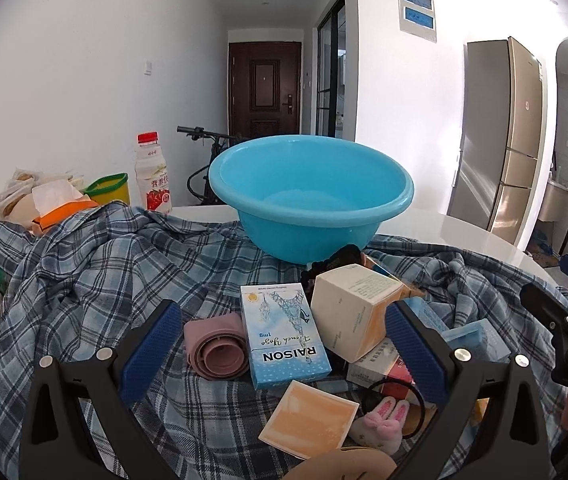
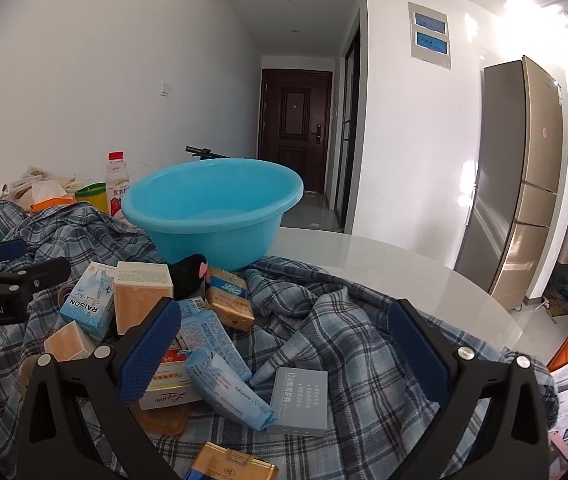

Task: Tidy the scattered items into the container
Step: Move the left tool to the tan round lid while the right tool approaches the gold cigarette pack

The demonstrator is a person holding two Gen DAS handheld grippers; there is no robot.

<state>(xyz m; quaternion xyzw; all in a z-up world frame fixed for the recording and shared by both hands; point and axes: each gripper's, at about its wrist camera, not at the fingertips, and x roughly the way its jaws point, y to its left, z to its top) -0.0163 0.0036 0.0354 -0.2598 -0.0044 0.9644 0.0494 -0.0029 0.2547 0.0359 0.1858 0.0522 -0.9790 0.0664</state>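
A blue plastic basin (image 1: 309,196) (image 2: 212,208) stands empty at the back of a plaid cloth (image 1: 104,272) (image 2: 323,320). Scattered on the cloth lie a blue RAISON box (image 1: 284,340) (image 2: 90,306), a cream-and-orange box (image 1: 353,310) (image 2: 142,294), a pink rolled piece (image 1: 218,350), an orange packet (image 1: 309,418), a hair tie with pink bows (image 1: 387,416), a blue wipes pack (image 2: 228,388) and a grey box (image 2: 299,400). My left gripper (image 1: 284,352) is open above the RAISON box. My right gripper (image 2: 284,356) is open over the wipes pack and grey box.
A red-capped drink bottle (image 1: 152,176) (image 2: 118,186), a yellow cup (image 1: 110,189) and a tissue pack (image 1: 60,204) stand at the back left. White tabletop (image 2: 403,276) shows right of the cloth. A fridge (image 2: 519,176) stands beyond. A gold box (image 2: 232,466) lies near the front.
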